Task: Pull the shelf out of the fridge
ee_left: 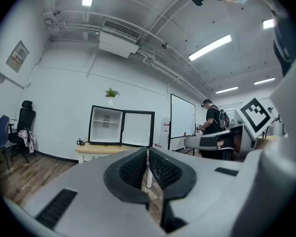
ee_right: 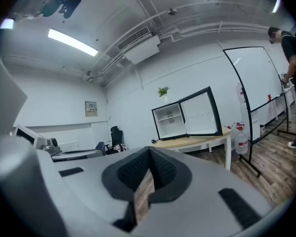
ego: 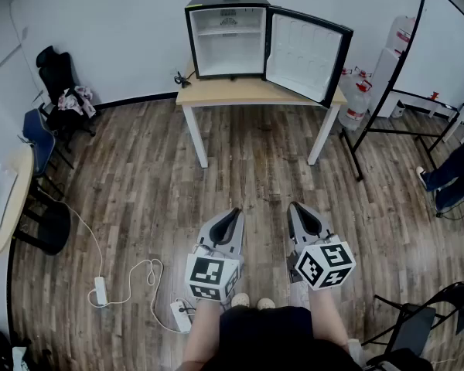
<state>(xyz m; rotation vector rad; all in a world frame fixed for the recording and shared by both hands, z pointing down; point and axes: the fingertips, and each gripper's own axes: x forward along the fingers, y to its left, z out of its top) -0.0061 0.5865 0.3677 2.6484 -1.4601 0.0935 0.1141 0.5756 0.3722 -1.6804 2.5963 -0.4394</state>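
Well ahead, the shelf (ego: 230, 32) lies level in the upper part of the small fridge (ego: 230, 56), wholly inside it. The fridge stands on a wooden table (ego: 247, 93) against the white wall, and its door (ego: 305, 55) is swung open to the right. On top of the fridge there is a small plant (ee_left: 111, 93). To the right of the table stand water bottles (ego: 357, 99) and a whiteboard (ego: 448, 45) in a black frame. By the left wall is a black office chair (ego: 58, 76) with some clothing on it.

Both grippers are well apart from the table, side by side over the wood floor (ego: 247, 176), and they point toward the fridge. The left gripper (ego: 235, 212) has its jaws pressed together with nothing between them. The right gripper (ego: 294, 207) is closed and empty in the same way.
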